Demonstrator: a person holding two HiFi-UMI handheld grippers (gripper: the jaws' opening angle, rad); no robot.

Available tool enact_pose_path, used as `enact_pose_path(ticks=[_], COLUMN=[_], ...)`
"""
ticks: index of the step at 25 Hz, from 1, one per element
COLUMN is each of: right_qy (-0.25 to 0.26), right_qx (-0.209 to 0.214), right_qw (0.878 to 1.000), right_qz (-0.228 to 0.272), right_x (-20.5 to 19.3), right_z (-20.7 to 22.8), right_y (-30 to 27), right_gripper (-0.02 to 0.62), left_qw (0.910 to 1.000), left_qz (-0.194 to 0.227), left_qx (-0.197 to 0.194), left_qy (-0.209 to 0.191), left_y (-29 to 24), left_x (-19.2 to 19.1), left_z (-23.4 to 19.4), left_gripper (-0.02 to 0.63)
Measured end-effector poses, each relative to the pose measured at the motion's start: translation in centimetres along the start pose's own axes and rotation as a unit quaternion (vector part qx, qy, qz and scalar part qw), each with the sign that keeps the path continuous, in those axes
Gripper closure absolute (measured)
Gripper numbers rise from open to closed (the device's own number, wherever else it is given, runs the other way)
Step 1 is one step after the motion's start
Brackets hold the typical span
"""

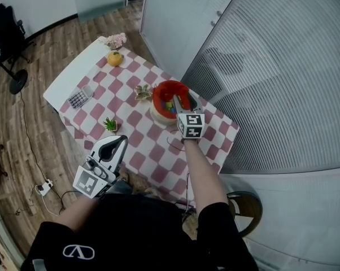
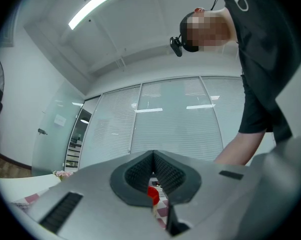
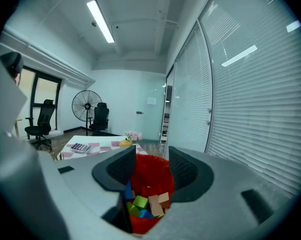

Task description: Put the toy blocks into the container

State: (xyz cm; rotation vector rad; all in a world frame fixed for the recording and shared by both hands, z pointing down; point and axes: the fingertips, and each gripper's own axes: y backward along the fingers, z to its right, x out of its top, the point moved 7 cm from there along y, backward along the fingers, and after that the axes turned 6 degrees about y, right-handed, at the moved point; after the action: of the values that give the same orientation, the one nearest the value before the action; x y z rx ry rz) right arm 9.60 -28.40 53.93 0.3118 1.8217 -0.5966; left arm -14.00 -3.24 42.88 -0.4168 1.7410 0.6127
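A red container (image 1: 161,89) stands on the checked tablecloth (image 1: 136,120) toward the table's far right side. Several toy blocks (image 1: 170,107) lie inside it; the right gripper view shows green (image 3: 140,202), tan (image 3: 156,204) and blue (image 3: 129,190) ones. My right gripper (image 1: 179,104) hangs just over the container (image 3: 151,173), open (image 3: 149,166), with nothing between its pads. My left gripper (image 1: 117,143) is held low at the table's near edge, away from the container. Its jaws meet at the tips (image 2: 153,156) with nothing held; a sliver of the red container (image 2: 153,195) shows below them.
On the cloth lie a small potted plant (image 1: 110,124), a calculator (image 1: 78,99), an orange fruit (image 1: 114,58), pink flowers (image 1: 116,39) and a dried sprig (image 1: 142,92) beside the container. A blinds-covered glass wall (image 1: 283,83) runs close along the table's right. A stool (image 1: 243,208) stands near me.
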Motion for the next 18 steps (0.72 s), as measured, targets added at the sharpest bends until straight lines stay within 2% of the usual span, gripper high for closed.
enact_pose_path(ticks=[5,11,14,18], right_qy=[0.001,-0.011,-0.014,-0.013], right_qx=[-0.011,-0.014,-0.018,-0.034], right_qw=[0.997,0.986,0.982,0.980], right_qz=[0.080,0.163,0.189,0.198], right_x=[4.6,9.4,11.0,11.4], right_z=[0.4,0.1,-0.6,-1.8], right_y=[4.6,12.0,16.1,21.1], right_gripper=[0.399,0.419,0.433,0.445], left_qw=[0.9999,0.9994,0.9989,0.9980], left_qz=[0.003,0.009,0.013,0.016], left_qx=[-0.013,-0.033,-0.043,-0.061], left_qy=[0.005,0.007,0.008,0.006], left_y=[-0.7,-1.9,-2.6,-3.4], left_x=[0.0,-0.2,0.2,0.6], left_z=[0.2,0.7,1.1,1.6], left_gripper=[0.601,0.601,0.601,0.601])
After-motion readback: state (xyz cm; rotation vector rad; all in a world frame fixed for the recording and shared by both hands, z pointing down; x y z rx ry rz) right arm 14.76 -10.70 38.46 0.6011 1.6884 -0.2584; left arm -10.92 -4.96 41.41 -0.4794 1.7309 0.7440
